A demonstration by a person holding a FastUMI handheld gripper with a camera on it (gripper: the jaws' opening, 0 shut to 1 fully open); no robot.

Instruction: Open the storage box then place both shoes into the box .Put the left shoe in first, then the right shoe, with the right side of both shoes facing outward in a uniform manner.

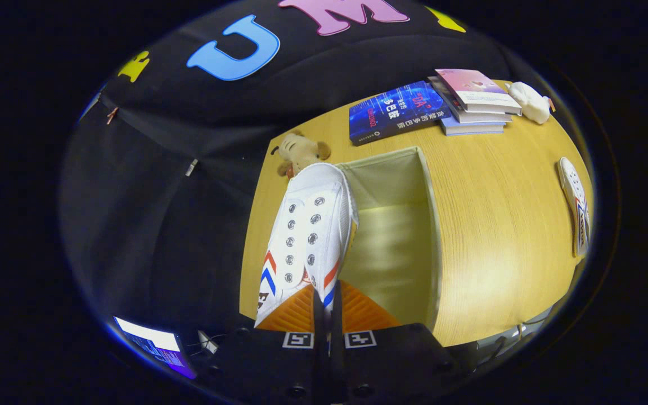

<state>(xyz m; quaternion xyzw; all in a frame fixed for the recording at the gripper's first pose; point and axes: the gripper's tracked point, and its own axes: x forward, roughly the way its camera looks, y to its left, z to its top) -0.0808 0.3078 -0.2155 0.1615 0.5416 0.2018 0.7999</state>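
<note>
My gripper [327,315] is shut on a white shoe [307,225] with red and blue chevrons; both fingers pinch its heel collar. The shoe hangs toe-forward over the left edge of the open storage box [428,225], a pale green fabric bin whose inside shows just ahead of the fingers. A second white shoe [576,205] lies on the wooden table [498,225] far to the right of the box, on its side.
A small plush toy [300,151] sits beyond the shoe's toe near the table's left edge. A blue book [394,111] and a stack of books [473,101] lie behind the box, with a white soft item [531,101] beside them.
</note>
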